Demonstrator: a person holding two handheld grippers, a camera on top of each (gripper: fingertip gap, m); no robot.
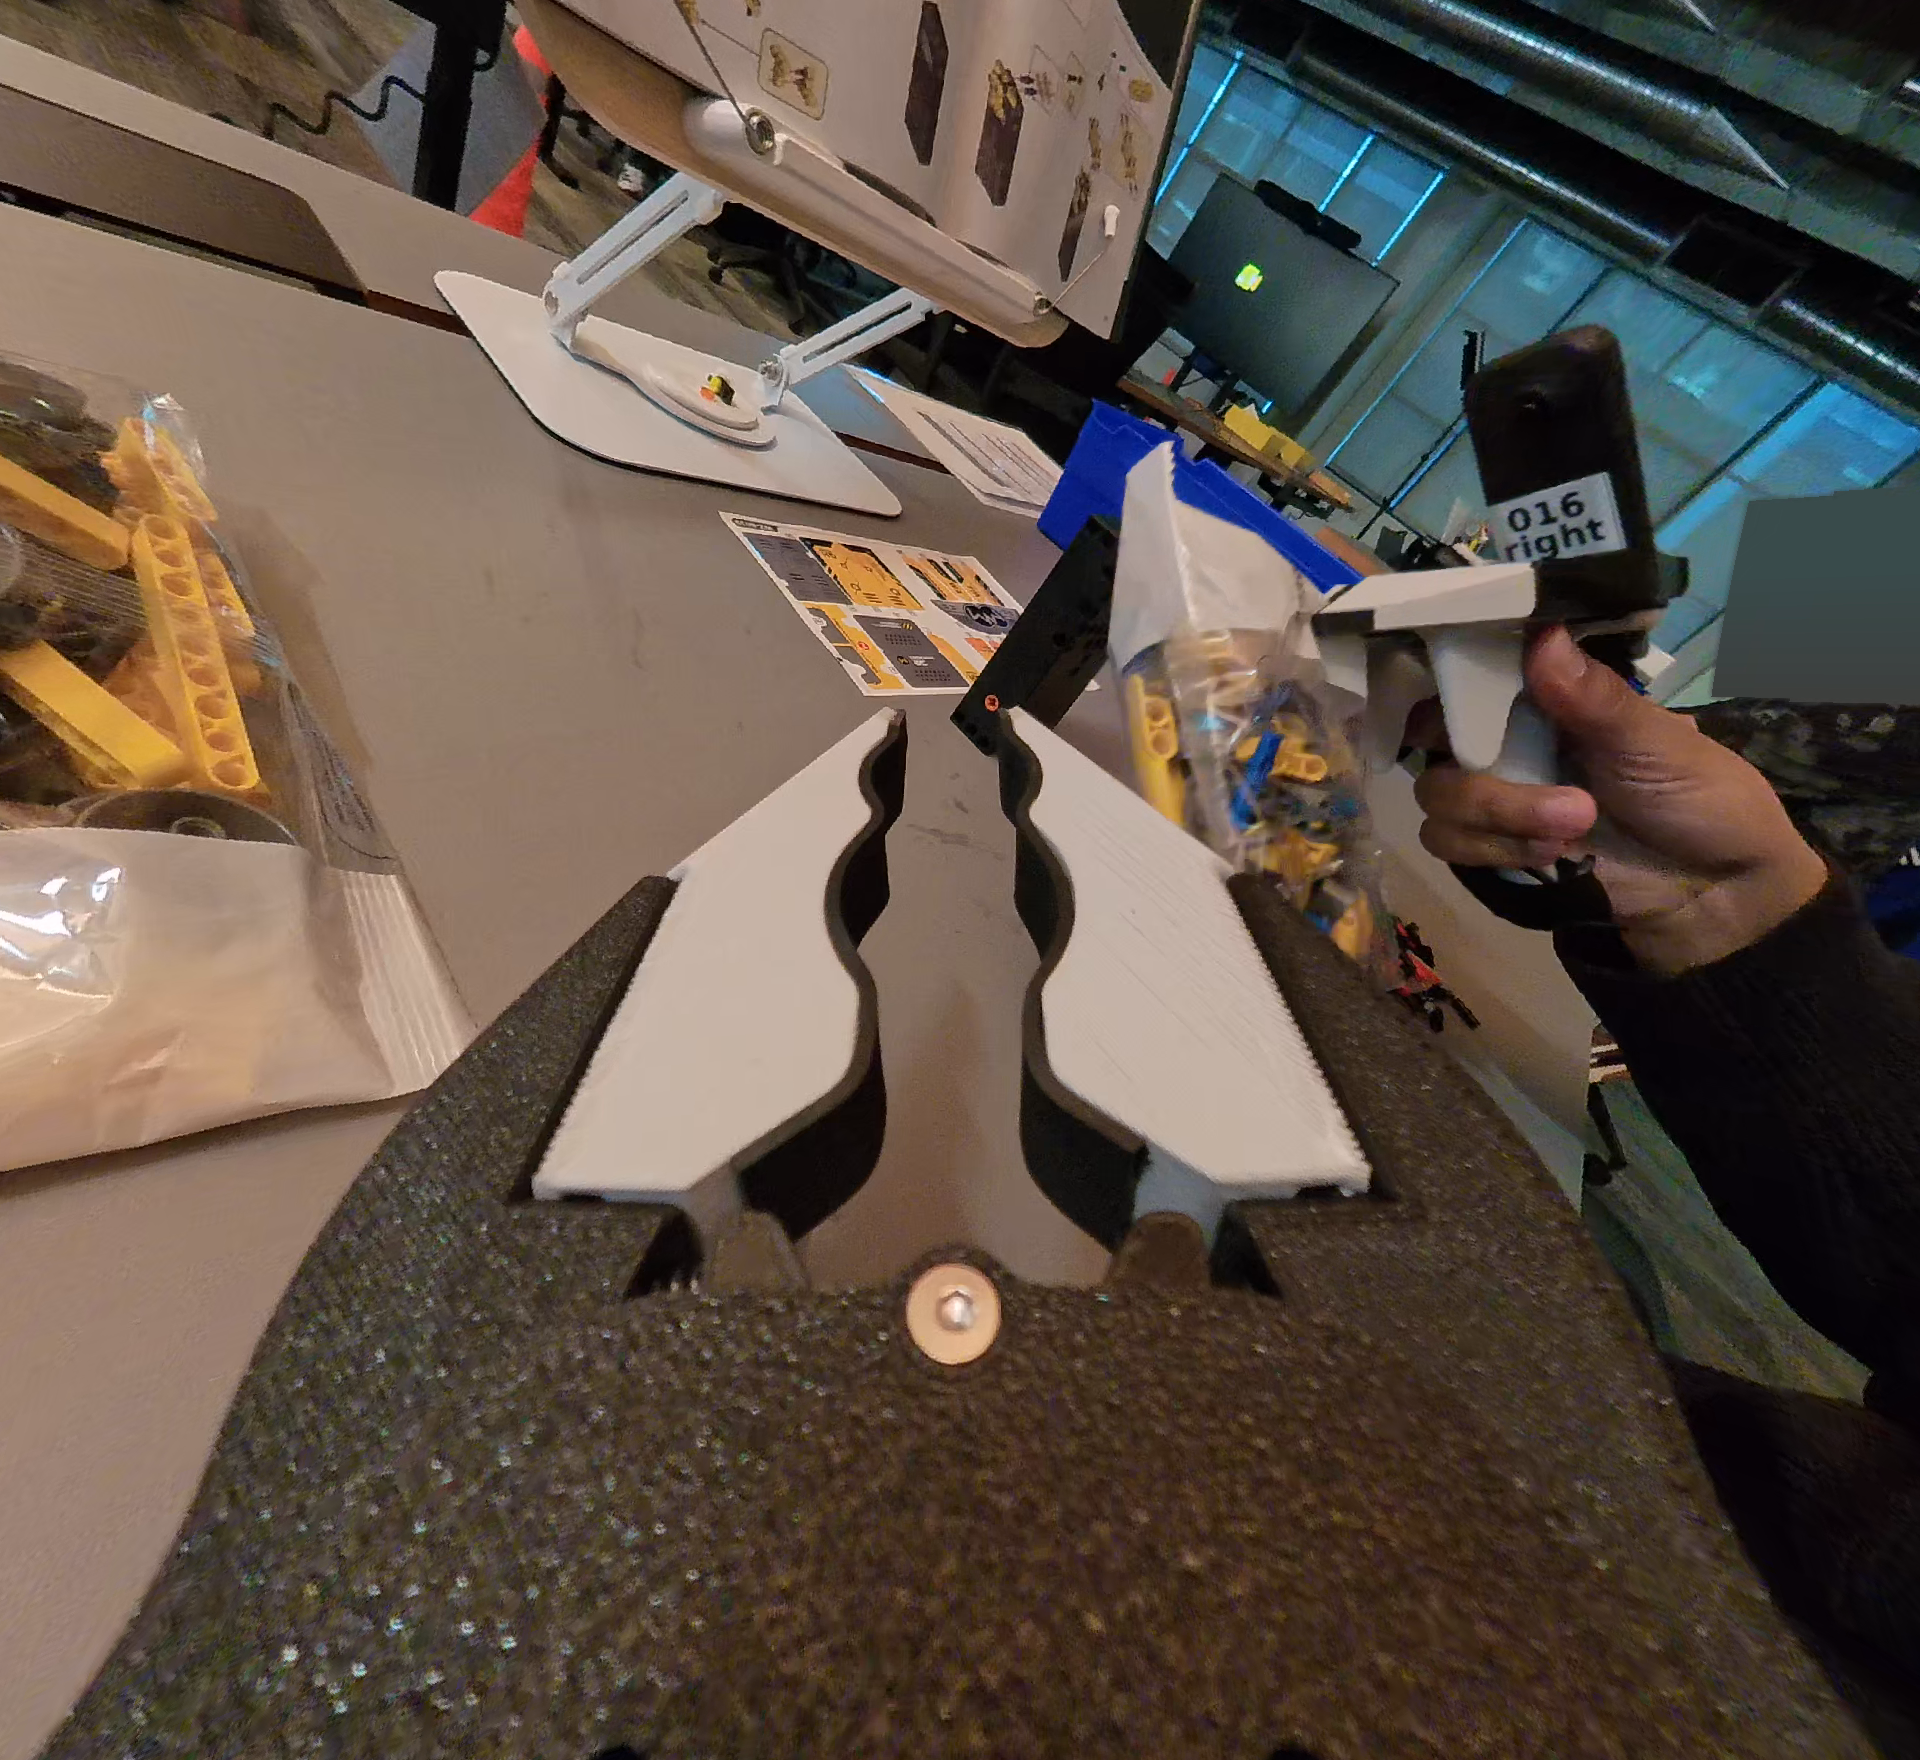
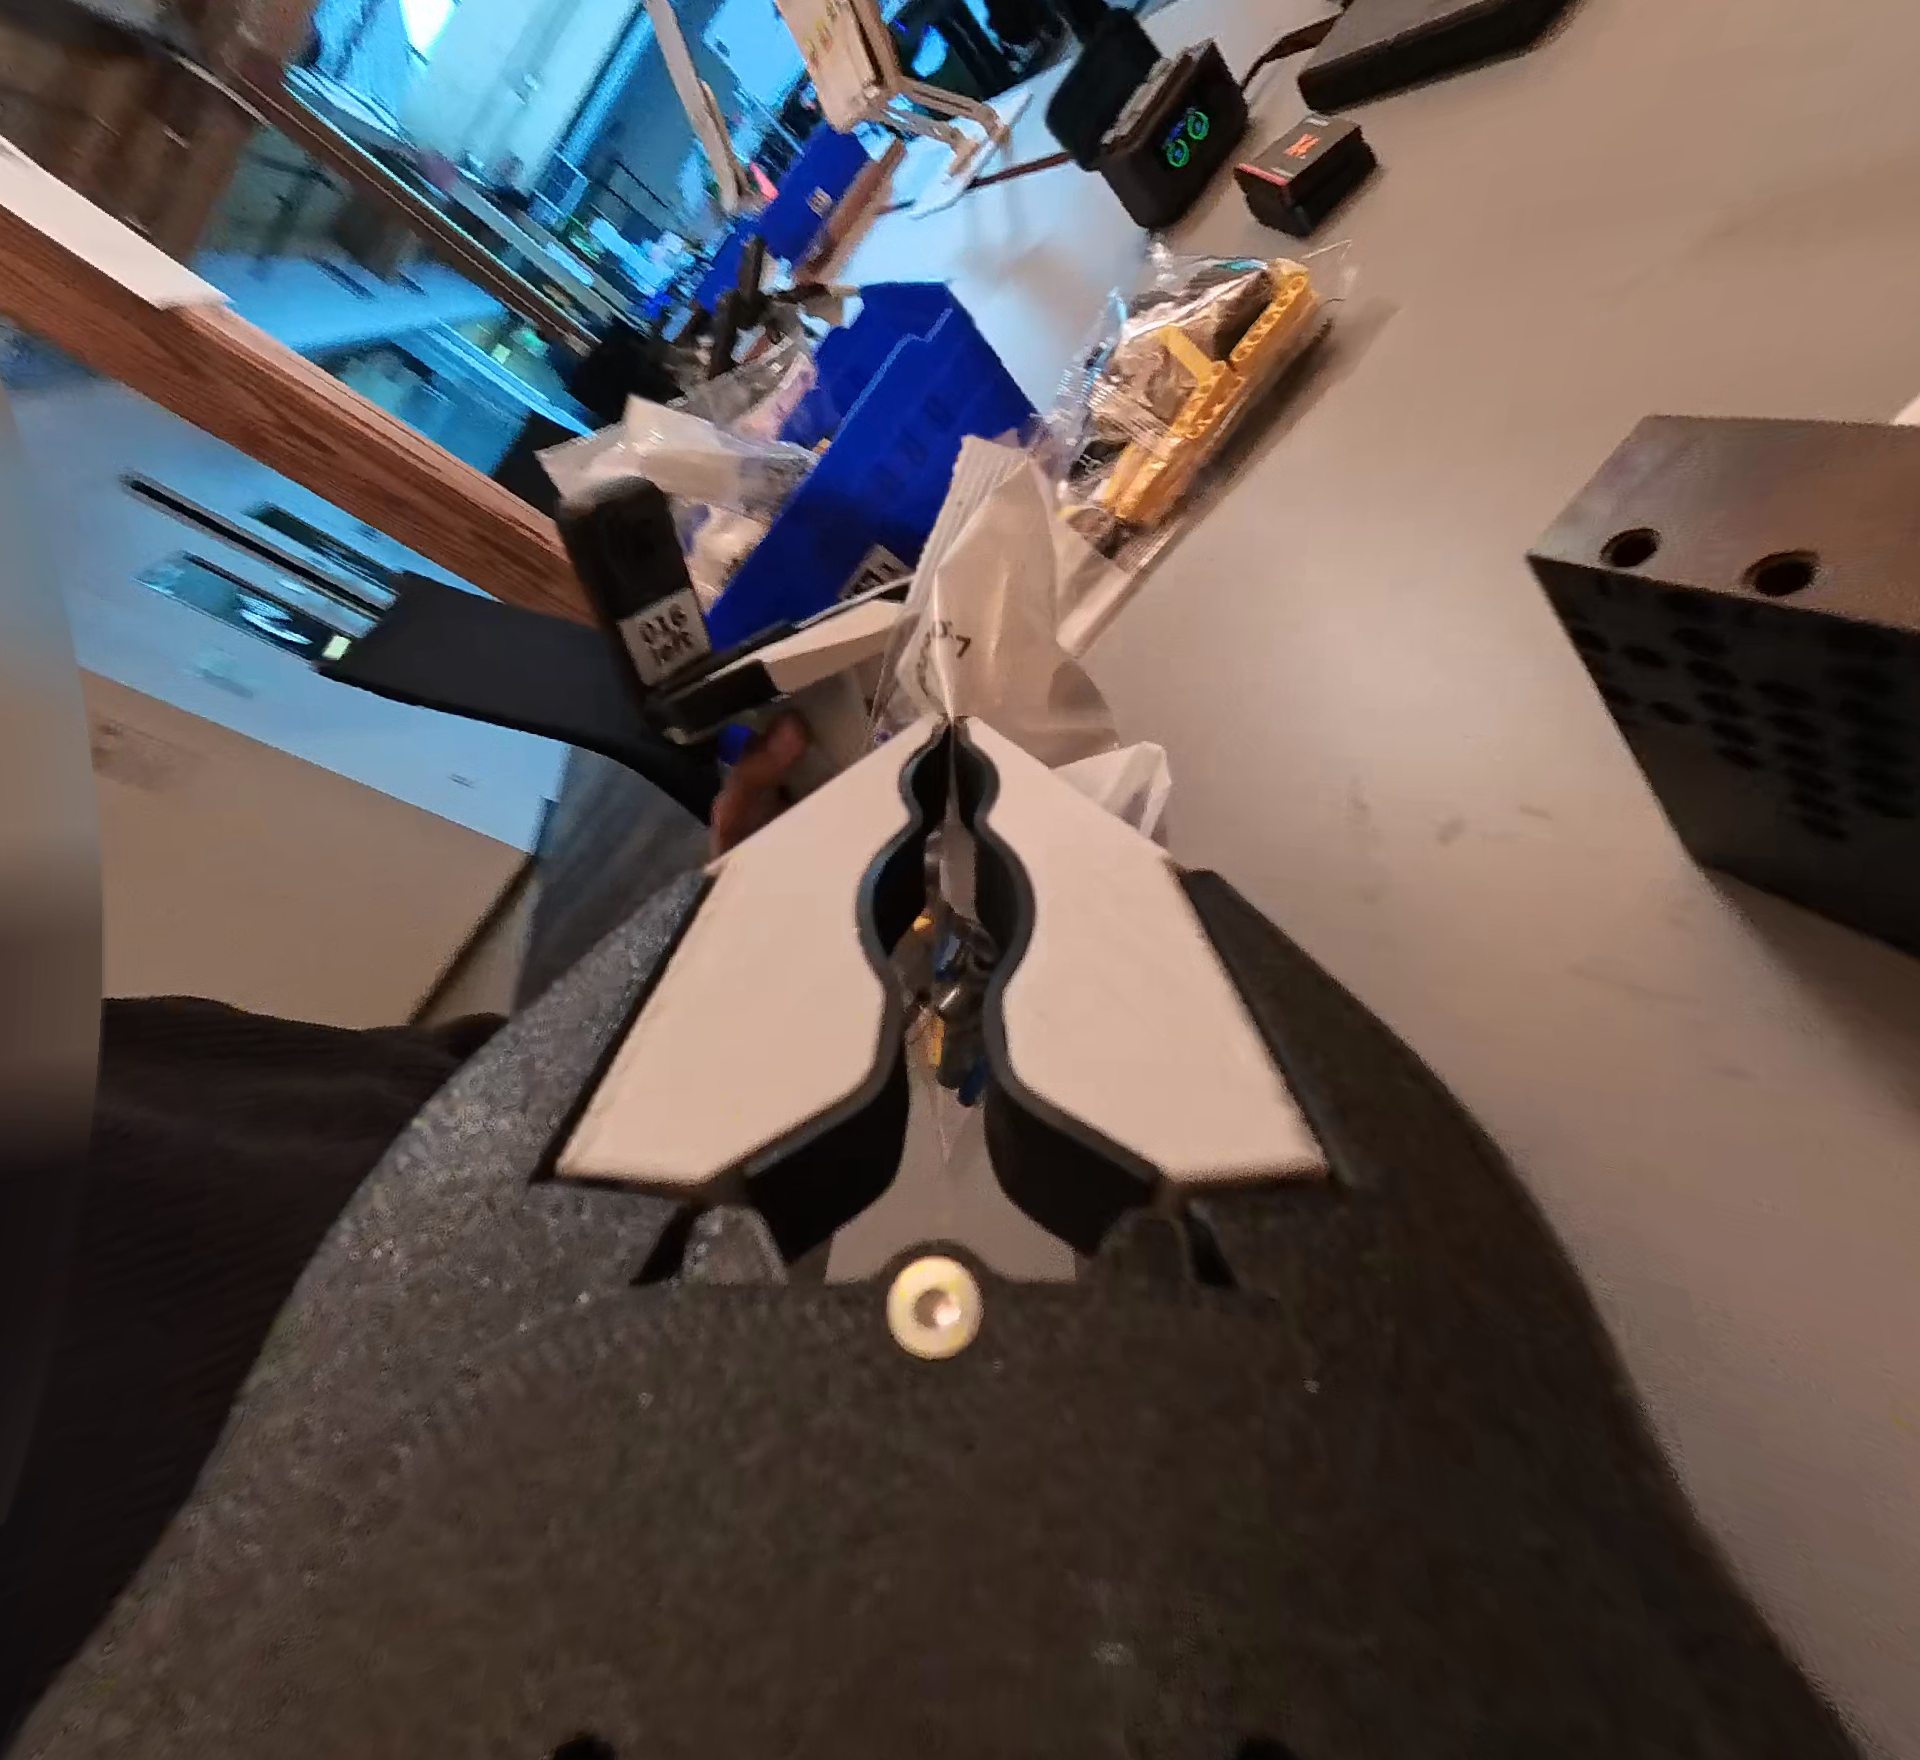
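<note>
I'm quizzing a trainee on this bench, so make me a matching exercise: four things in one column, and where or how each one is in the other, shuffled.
Things:
1. left gripper
2. right gripper
3. sticker sheet
4. bag of yellow beams

States:
A. flat on the table ahead of the left gripper
B. shut on the small parts bag
C. open, holding nothing
D. lying on the table, to the left gripper's left

Pairs: 1-C, 2-B, 3-A, 4-D

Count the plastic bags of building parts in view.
2. One small bag hangs clamped in the right gripper; one bigger bag of yellow beams lies on the table. More may be hidden.
</note>
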